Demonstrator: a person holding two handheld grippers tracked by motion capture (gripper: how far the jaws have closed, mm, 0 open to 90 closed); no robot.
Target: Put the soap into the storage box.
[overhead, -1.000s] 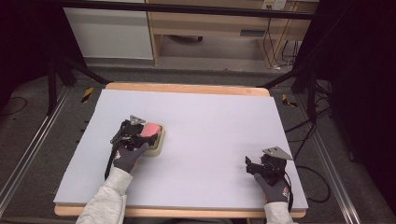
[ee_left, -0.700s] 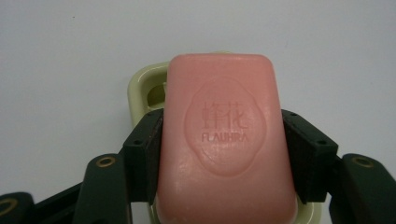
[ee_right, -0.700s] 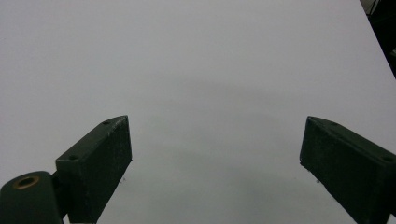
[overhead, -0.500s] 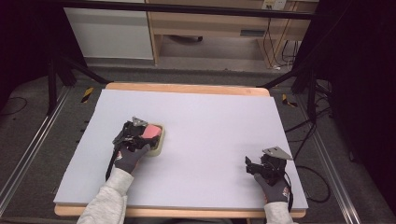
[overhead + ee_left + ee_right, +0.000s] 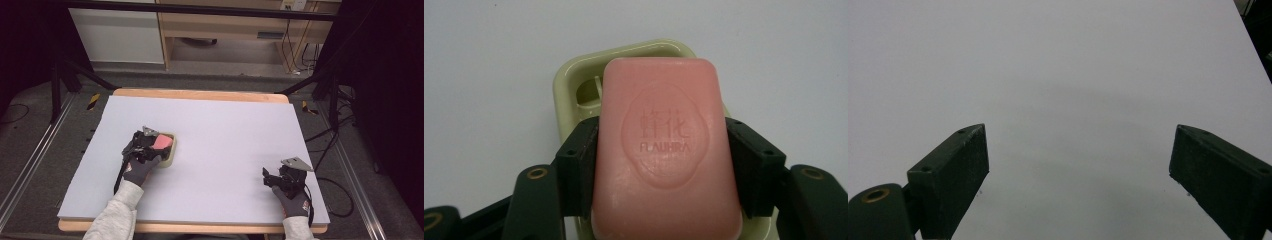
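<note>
A pink bar of soap [image 5: 666, 150] with a stamped emblem lies over a pale yellow-green soap dish [image 5: 574, 82]. My left gripper [image 5: 663, 172] is shut on the soap, its black pads pressing both long sides. In the high view the left gripper [image 5: 150, 145] sits left of the table's middle, over the soap [image 5: 161, 141] and the dish [image 5: 170, 156]. Near the front right corner my right gripper [image 5: 272, 177] rests with its jaws wide apart. Between its two fingers [image 5: 950, 175] in the right gripper view there is just bare white table.
The white tabletop [image 5: 225, 130] has a wooden rim [image 5: 200, 94]. Black stands flank the table and cables [image 5: 335, 195] trail off the right side. A wooden cabinet [image 5: 235, 25] stands behind the far edge.
</note>
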